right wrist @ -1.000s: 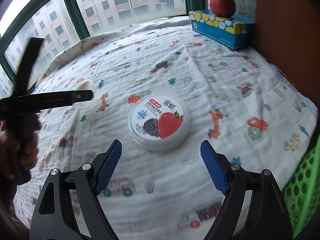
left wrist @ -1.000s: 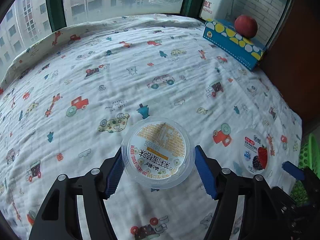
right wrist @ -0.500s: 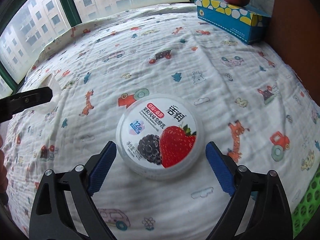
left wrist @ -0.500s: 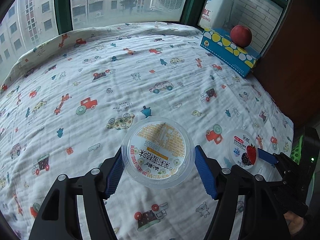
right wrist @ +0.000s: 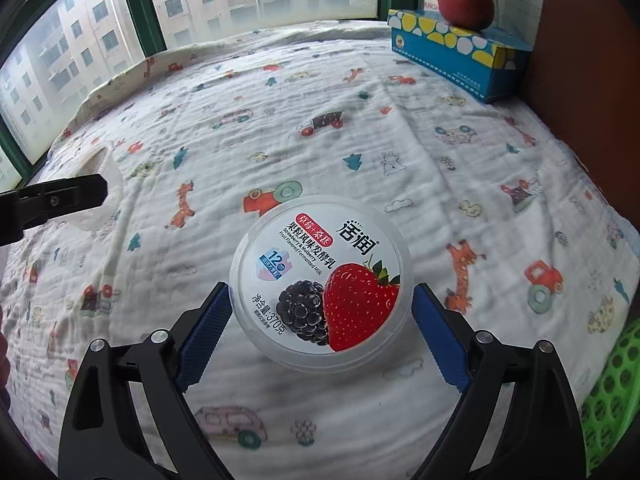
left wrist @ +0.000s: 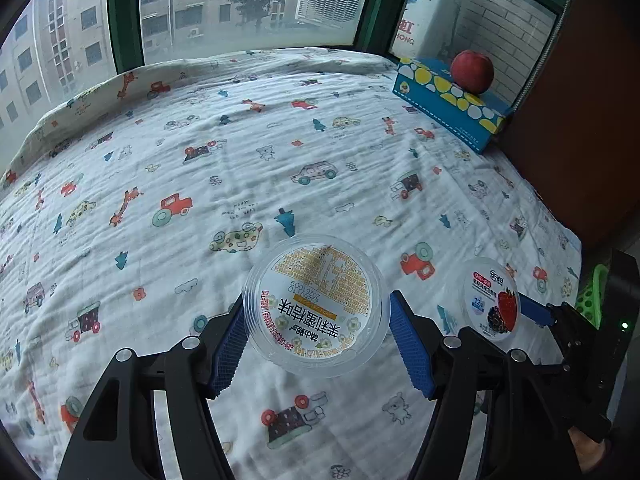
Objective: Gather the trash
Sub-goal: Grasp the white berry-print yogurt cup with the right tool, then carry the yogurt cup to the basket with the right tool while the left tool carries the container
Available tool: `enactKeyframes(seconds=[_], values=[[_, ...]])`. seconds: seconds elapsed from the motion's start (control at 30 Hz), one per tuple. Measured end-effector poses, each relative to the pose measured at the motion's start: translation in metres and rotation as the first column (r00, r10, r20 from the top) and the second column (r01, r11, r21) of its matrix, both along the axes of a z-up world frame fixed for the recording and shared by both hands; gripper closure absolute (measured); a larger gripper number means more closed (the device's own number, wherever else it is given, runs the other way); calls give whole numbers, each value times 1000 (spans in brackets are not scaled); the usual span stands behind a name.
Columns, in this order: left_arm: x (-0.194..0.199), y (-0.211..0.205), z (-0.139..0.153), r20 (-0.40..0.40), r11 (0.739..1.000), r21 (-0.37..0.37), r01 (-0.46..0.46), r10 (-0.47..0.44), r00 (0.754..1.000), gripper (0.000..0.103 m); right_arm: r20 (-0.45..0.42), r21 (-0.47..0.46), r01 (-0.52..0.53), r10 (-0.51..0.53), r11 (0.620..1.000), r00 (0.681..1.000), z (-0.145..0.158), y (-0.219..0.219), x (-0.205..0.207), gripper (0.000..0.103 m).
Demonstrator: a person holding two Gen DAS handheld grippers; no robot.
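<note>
On the cartoon-print bedsheet [left wrist: 240, 152], my left gripper [left wrist: 316, 320] is shut on a clear yogurt cup with a yellow label [left wrist: 316, 304], held a little above the sheet. A strawberry-and-mulberry yogurt cup [right wrist: 324, 288] stands upright on the sheet between the blue pads of my right gripper [right wrist: 320, 312]. Those jaws are closing, and the pads stand just beside the cup's sides without pressing on it. The same strawberry cup [left wrist: 492, 304] shows at the lower right of the left wrist view. One left finger [right wrist: 56, 200] reaches in at the left edge of the right wrist view.
A blue tissue box [left wrist: 448, 100] with a red apple [left wrist: 472, 70] on it sits at the far right corner by the window. A green perforated basket [right wrist: 612, 392] stands off the bed's right edge. A brown panel [left wrist: 580, 140] borders the right side.
My right gripper has come forward and down around the strawberry cup, with its jaws spread wider. My left gripper has risen slightly, still holding the yellow-label cup.
</note>
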State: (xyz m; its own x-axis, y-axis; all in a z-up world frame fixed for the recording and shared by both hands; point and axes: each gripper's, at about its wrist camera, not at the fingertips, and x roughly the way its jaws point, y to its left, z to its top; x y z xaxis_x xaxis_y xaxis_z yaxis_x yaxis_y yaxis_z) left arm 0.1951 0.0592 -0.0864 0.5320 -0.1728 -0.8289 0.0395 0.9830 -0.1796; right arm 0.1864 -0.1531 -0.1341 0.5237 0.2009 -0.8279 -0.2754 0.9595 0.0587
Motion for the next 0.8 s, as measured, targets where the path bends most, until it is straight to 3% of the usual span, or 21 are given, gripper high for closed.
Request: enactKeyframes(seconds=[0.3, 0.8], values=[[-21, -19, 17, 32, 1000, -15, 28, -27, 999, 38, 53, 33, 32, -33, 999, 998, 35, -20, -45, 14], [-63, -89, 49, 93, 988, -24, 151, -148, 985, 38, 152, 54, 140, -146, 989, 977, 87, -81, -120, 14]])
